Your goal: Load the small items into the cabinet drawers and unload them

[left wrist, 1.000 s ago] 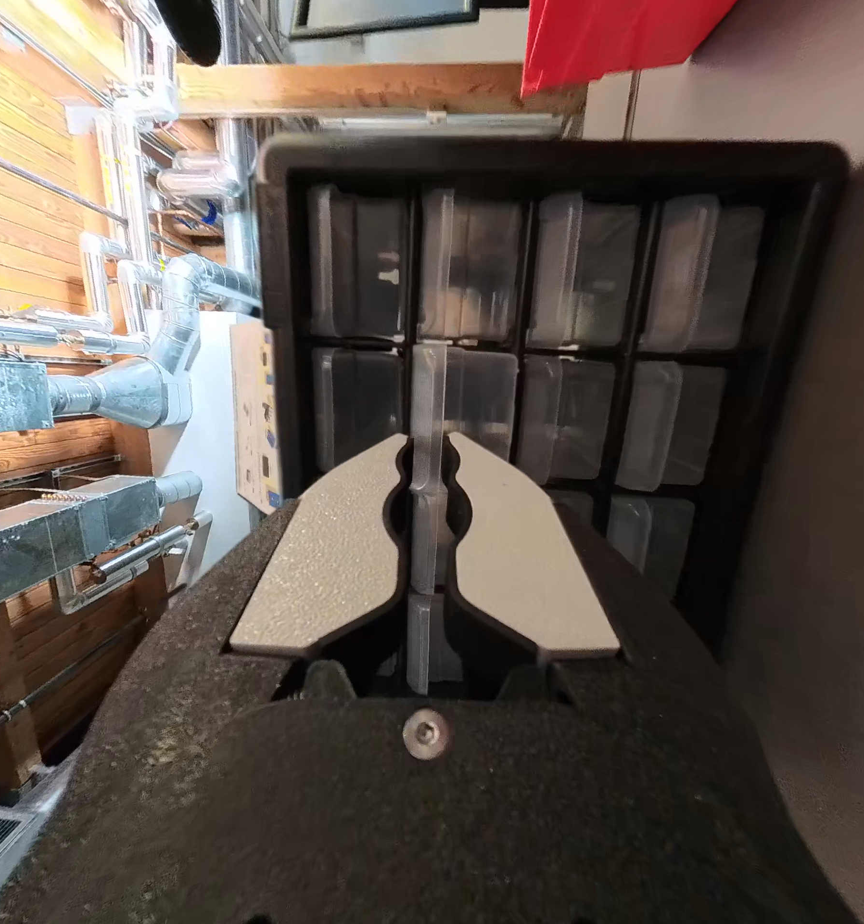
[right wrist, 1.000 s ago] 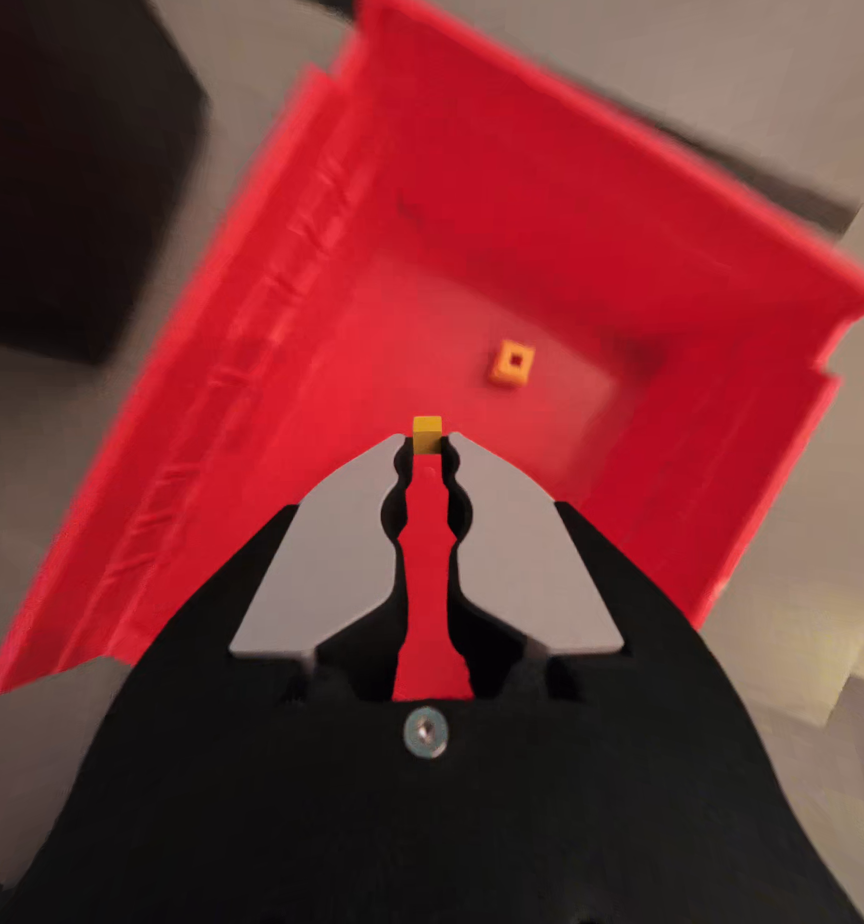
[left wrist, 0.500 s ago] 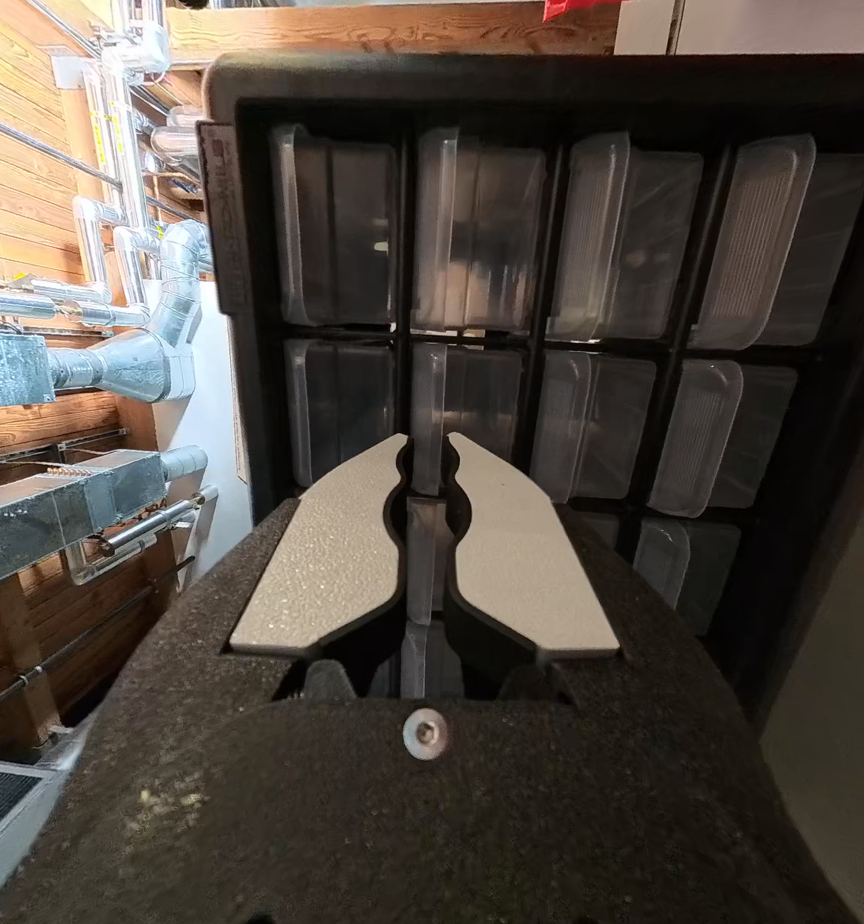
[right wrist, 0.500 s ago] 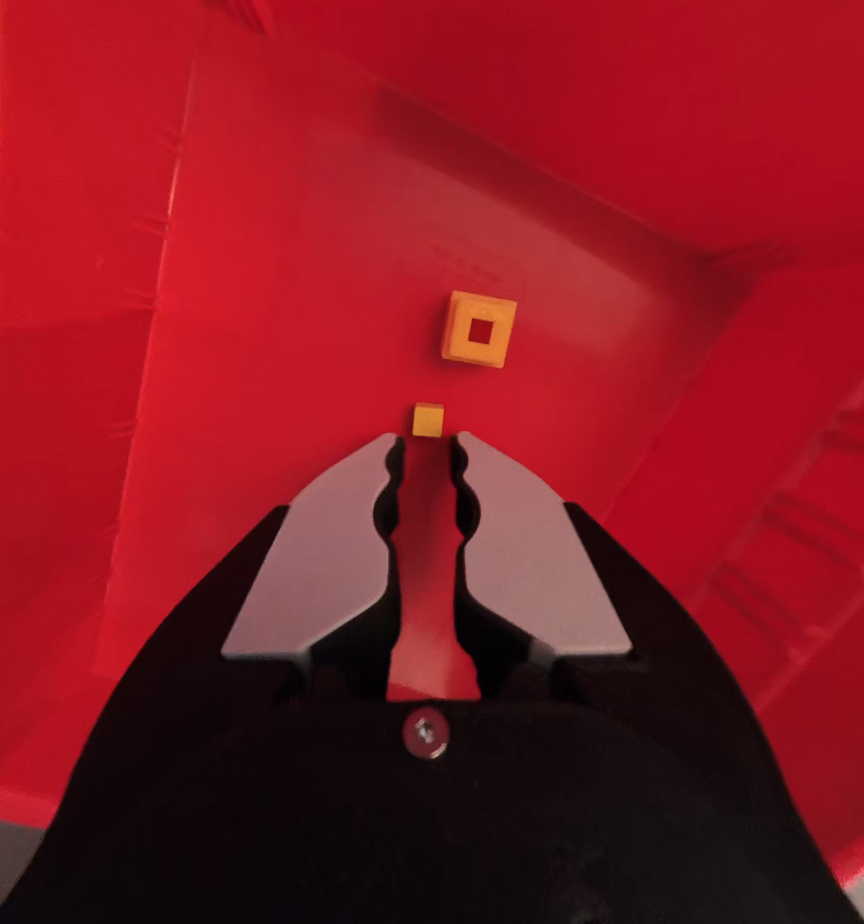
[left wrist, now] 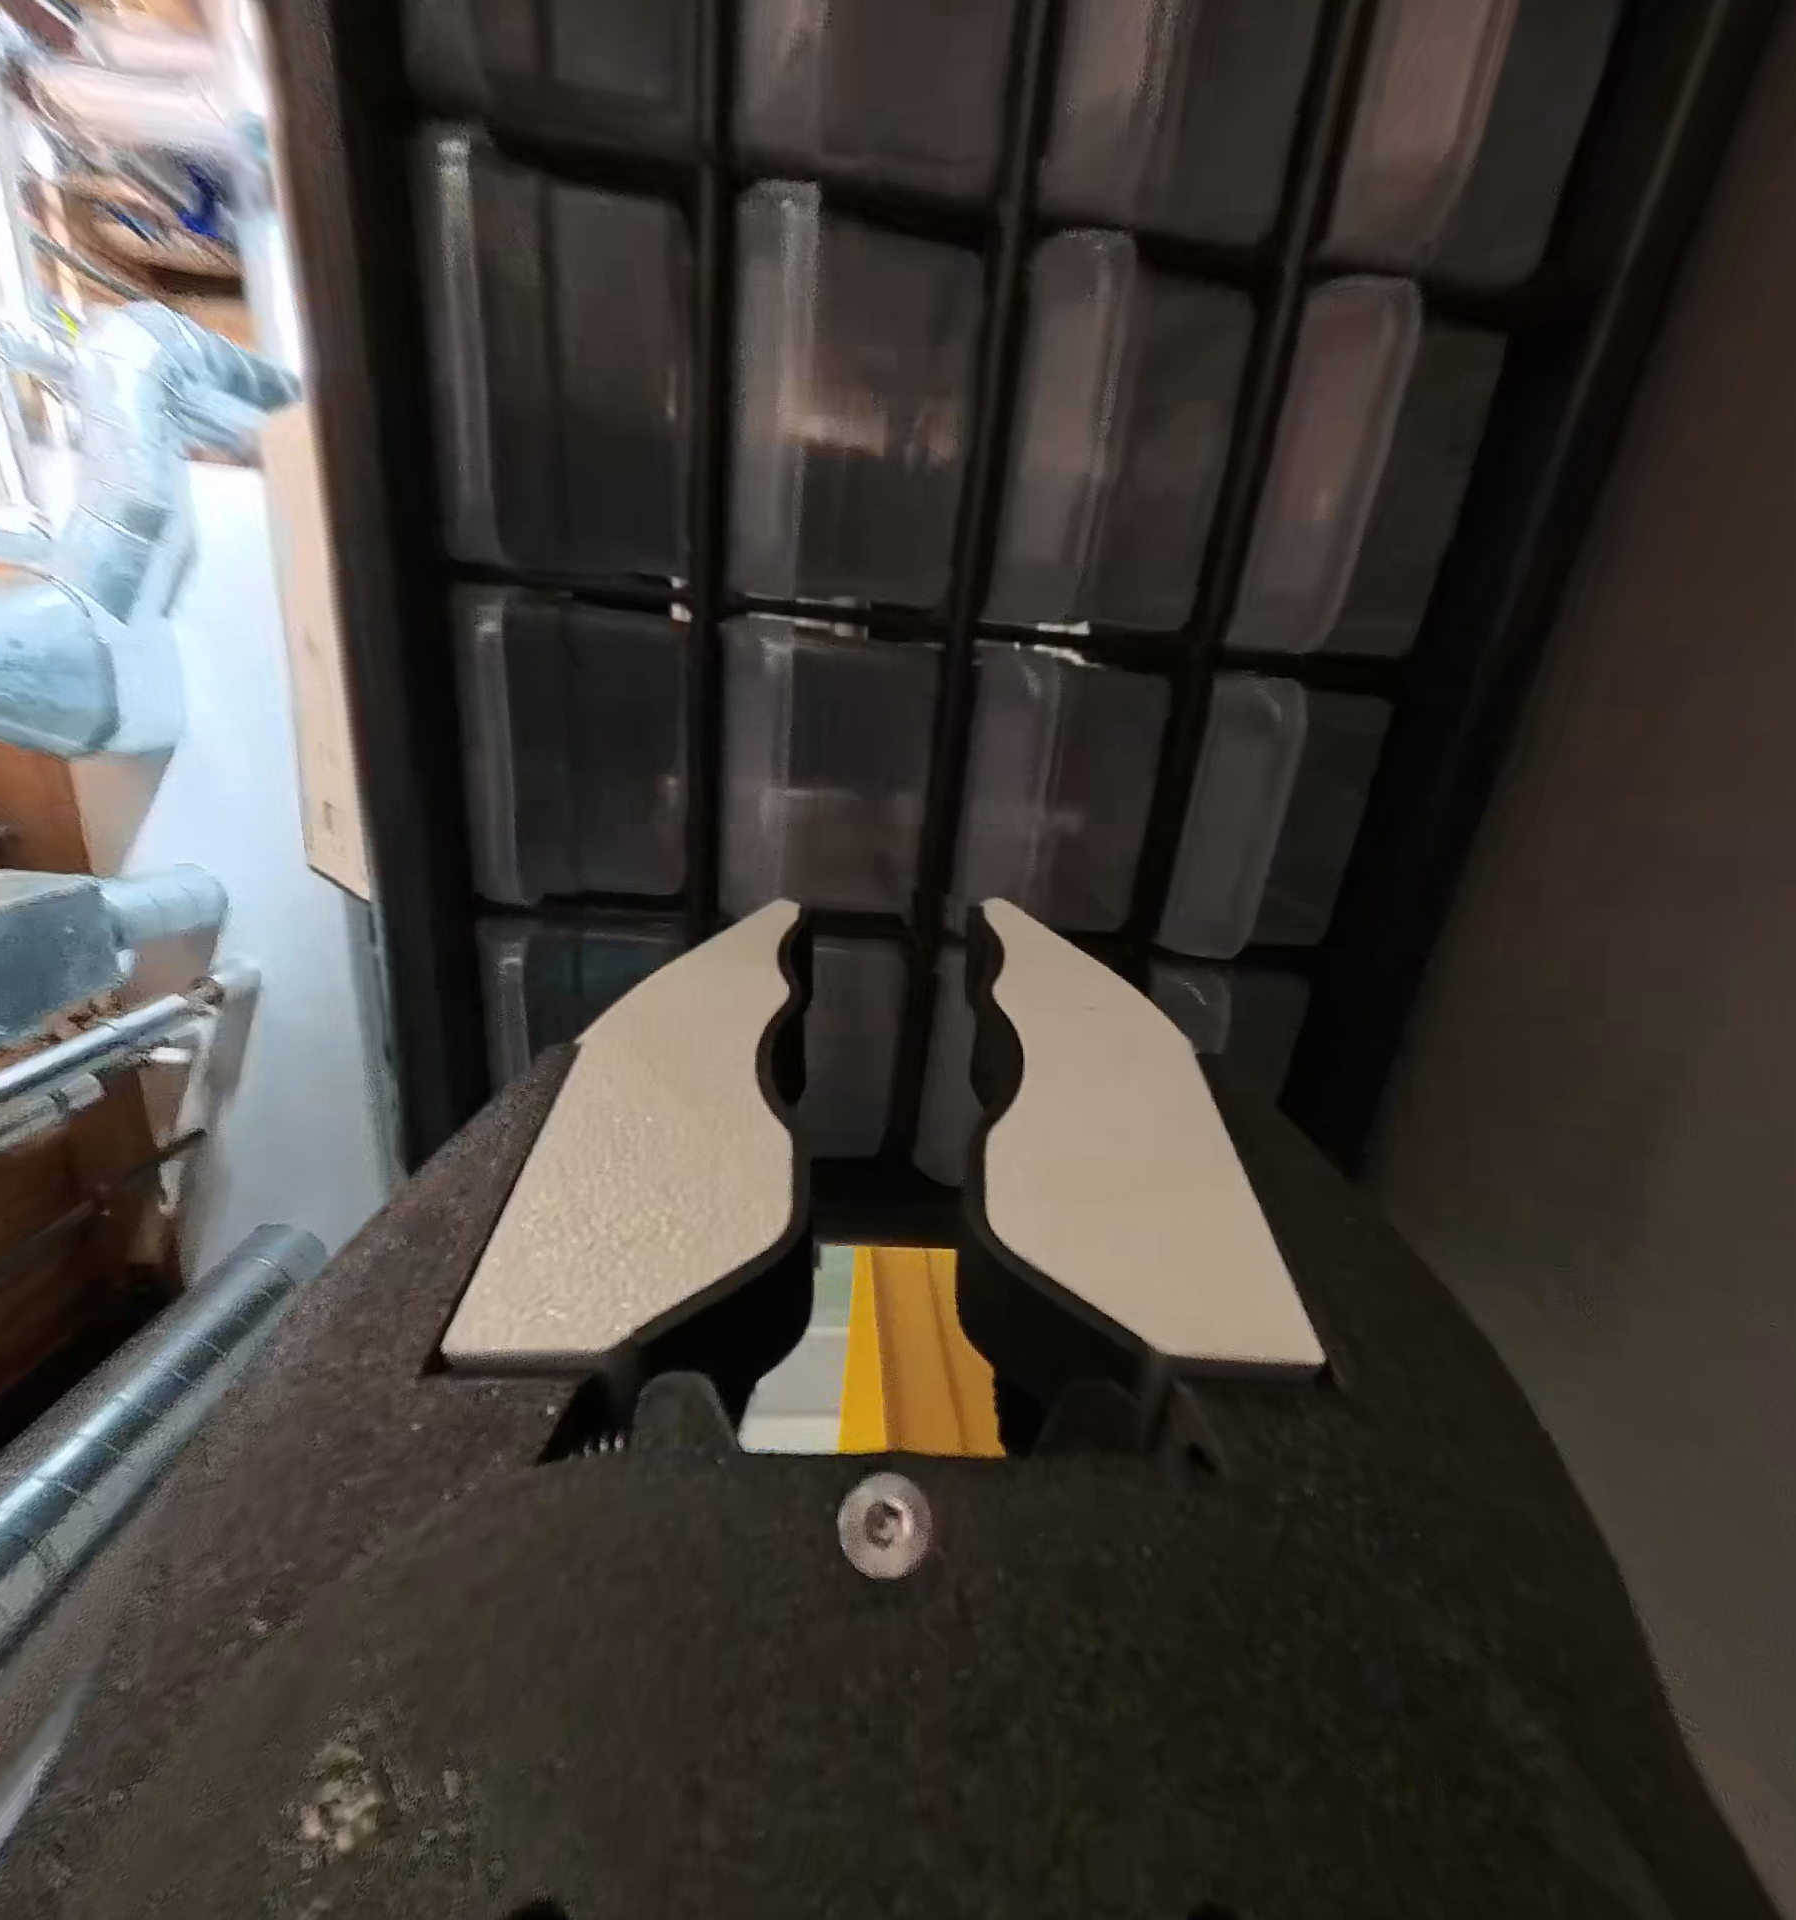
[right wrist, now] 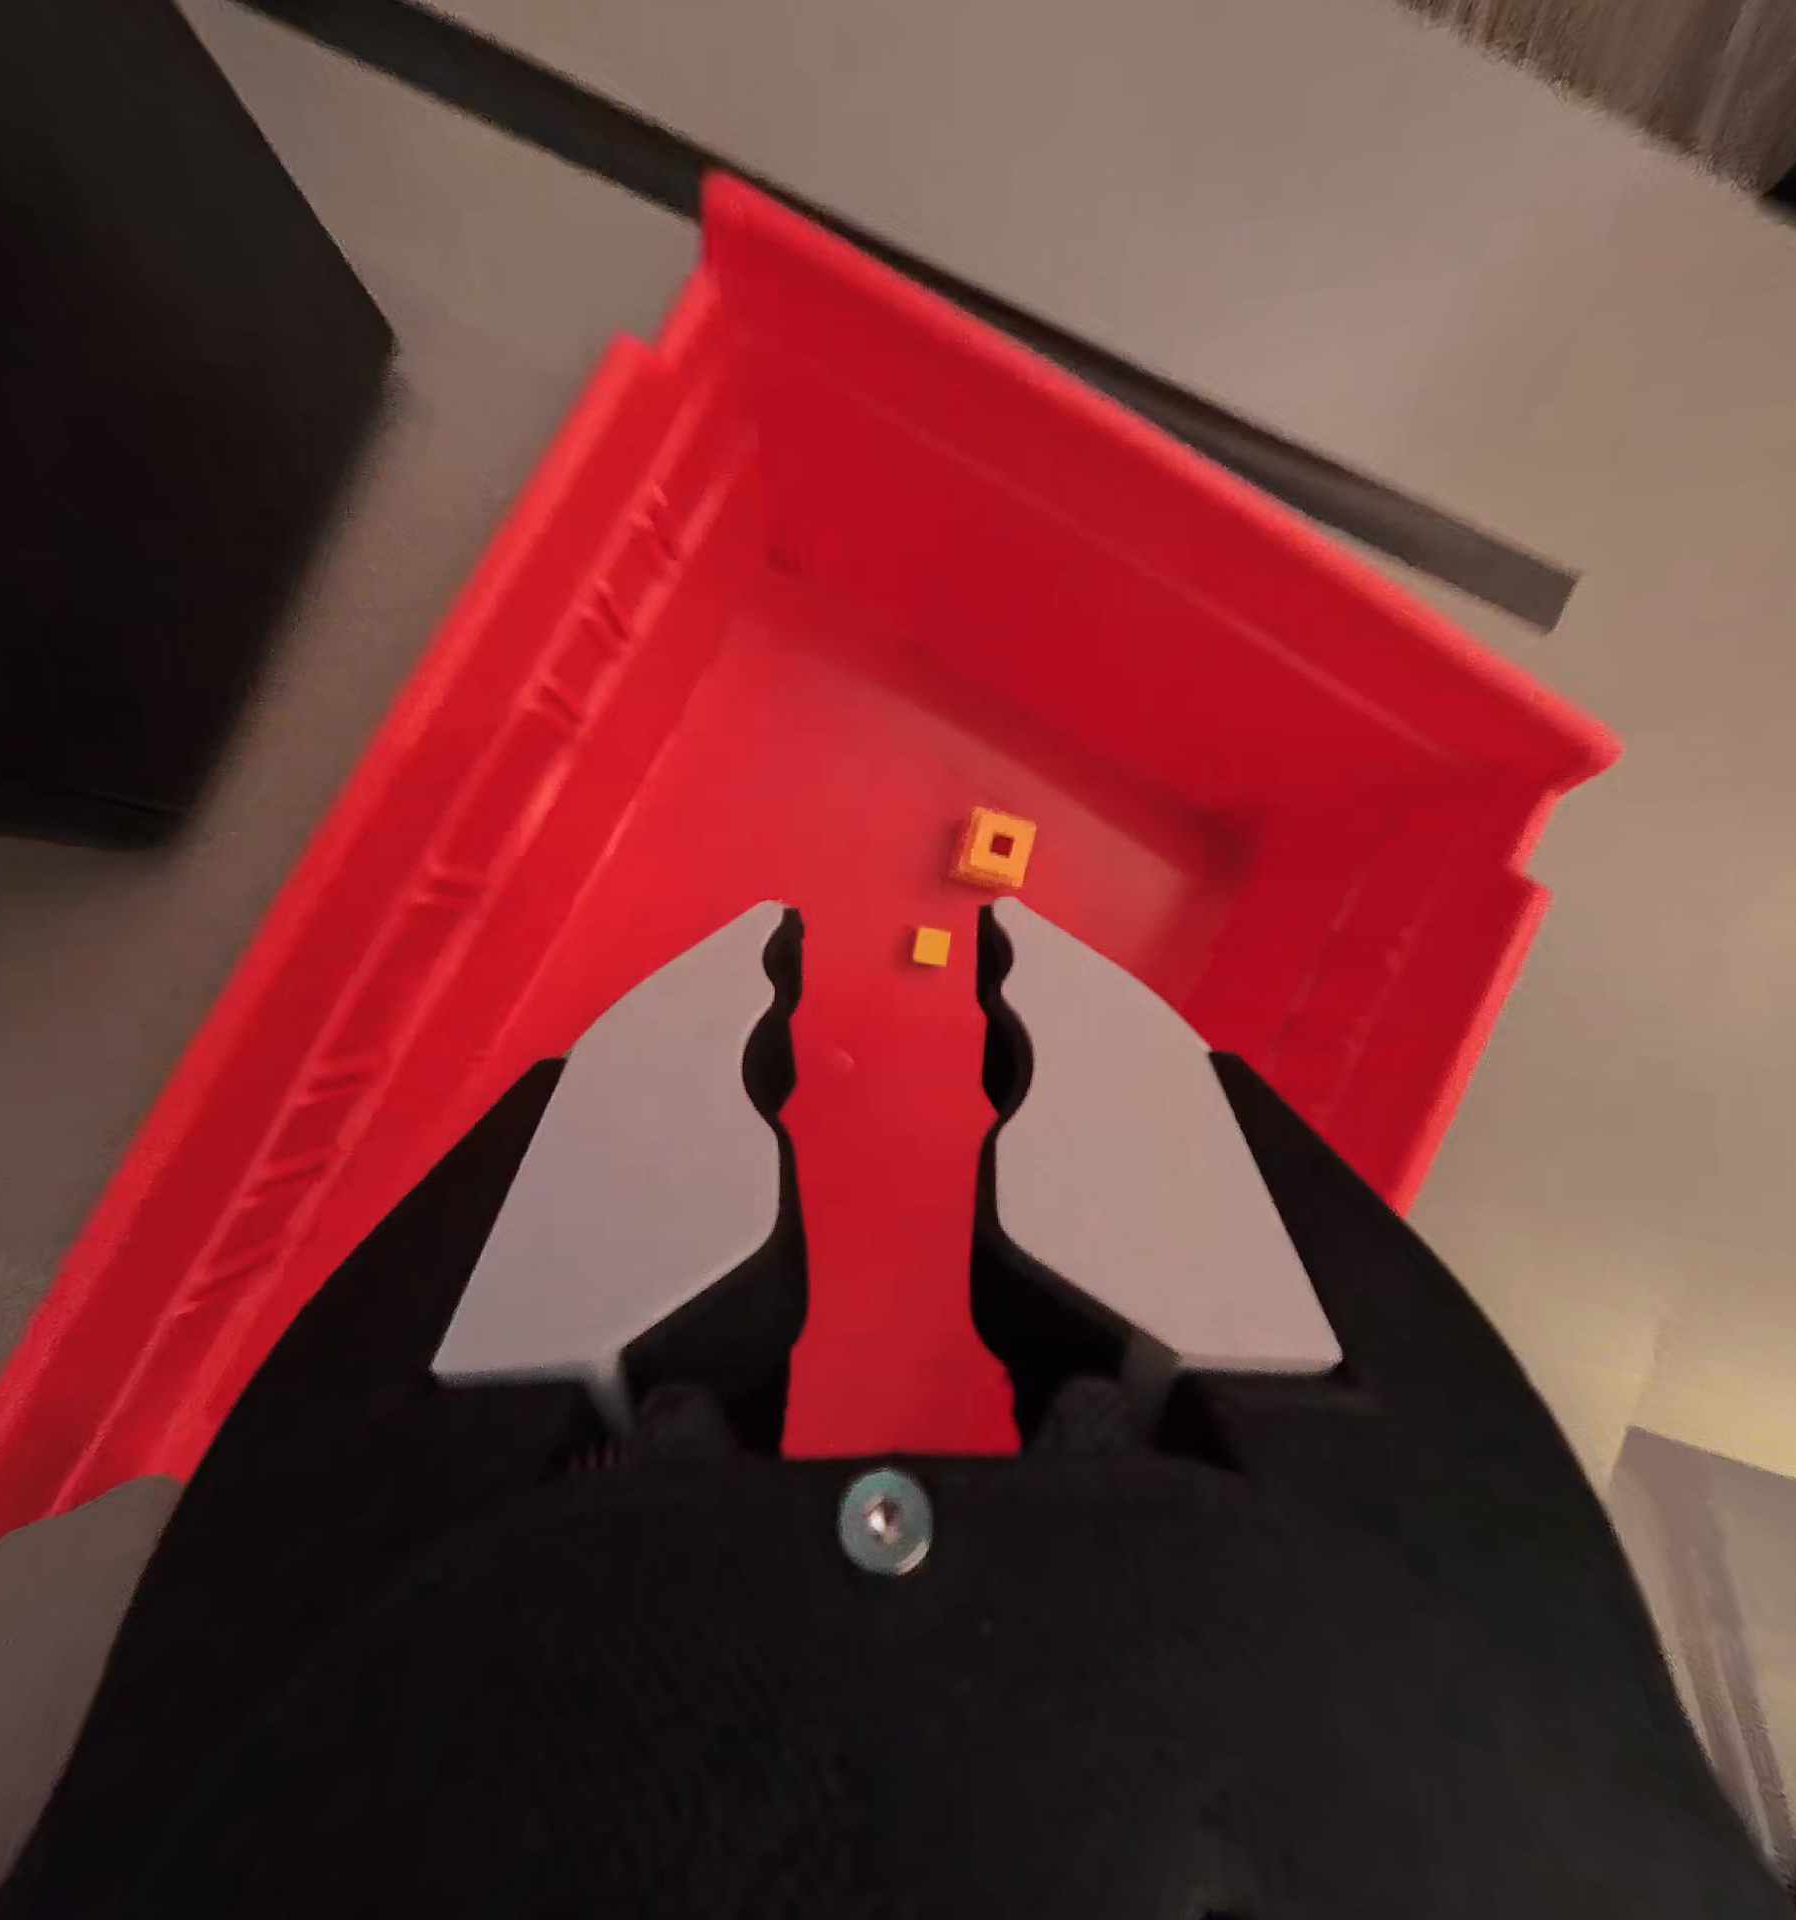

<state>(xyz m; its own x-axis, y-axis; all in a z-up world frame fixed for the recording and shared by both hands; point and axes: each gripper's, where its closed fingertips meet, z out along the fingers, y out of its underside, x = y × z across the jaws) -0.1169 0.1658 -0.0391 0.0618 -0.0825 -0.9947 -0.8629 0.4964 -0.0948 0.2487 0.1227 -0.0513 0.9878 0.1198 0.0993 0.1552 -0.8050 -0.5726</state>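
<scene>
The left gripper [left wrist: 889, 914] points, jaws apart and empty, at a black cabinet [left wrist: 374, 582] of translucent drawers [left wrist: 832, 395], all pushed in; metal ducting [left wrist: 52, 665] shows at left. The right gripper [right wrist: 886, 914], jaws spread and holding nothing, hangs above a red bin [right wrist: 1133, 499] on a grey tabletop [right wrist: 1237, 187]; a small orange cube [right wrist: 931, 945] and an orange square piece with a hole [right wrist: 992, 847] lie apart on the bin floor.

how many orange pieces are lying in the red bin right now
2. A square orange piece with a square hole lies on the floor of the red plastic bin; a smaller solid orange cube lies just nearer, between the open right gripper's fingertips. More may be hidden behind it.
</scene>
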